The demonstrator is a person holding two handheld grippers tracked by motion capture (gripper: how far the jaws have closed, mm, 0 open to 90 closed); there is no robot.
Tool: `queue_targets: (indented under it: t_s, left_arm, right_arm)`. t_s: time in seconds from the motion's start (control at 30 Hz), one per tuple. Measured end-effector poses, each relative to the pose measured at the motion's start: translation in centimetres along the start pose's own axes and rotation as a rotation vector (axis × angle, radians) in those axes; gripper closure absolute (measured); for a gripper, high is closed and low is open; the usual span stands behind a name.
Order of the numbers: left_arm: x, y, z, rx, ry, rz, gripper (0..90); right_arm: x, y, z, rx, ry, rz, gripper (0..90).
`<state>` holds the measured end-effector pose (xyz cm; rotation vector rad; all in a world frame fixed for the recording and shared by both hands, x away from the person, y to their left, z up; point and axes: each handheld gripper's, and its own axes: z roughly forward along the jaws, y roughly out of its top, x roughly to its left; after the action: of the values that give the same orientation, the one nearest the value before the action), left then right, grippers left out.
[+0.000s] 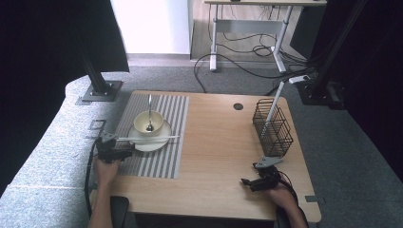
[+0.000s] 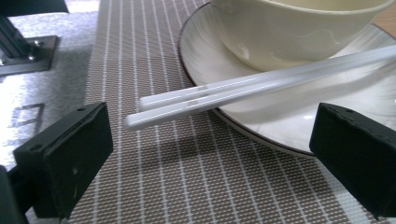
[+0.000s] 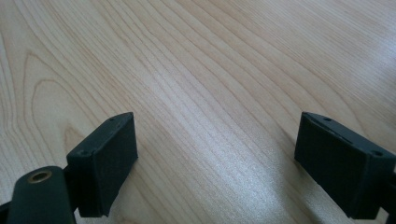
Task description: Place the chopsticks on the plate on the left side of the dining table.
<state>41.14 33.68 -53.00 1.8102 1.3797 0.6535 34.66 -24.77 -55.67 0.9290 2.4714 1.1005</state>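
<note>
The left gripper point(image 2: 210, 154) holds its jaws wide open and empty over the striped mat point(image 2: 187, 186), the chopsticks' point(image 2: 243, 91) near ends lying between and just beyond them, untouched.

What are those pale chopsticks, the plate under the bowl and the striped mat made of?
The chopsticks look like frosted, translucent plastic, smooth with a soft sheen. The plate seems to be glazed ceramic: glossy off-white with a thin dark rim line. The mat appears to be woven vinyl or a similar fibre, judging by its visible mesh weave in brown and white stripes.
</note>
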Motion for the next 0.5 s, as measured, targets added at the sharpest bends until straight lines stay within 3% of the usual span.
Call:
queue_targets:
  t_s: [0.5]
  left_arm:
    - [-0.58, 0.13, 0.6, 0.004, -0.025, 0.005, 0.0]
  right_arm:
    - [0.0, 0.0, 0.0, 0.0, 0.0, 0.0, 12.5]
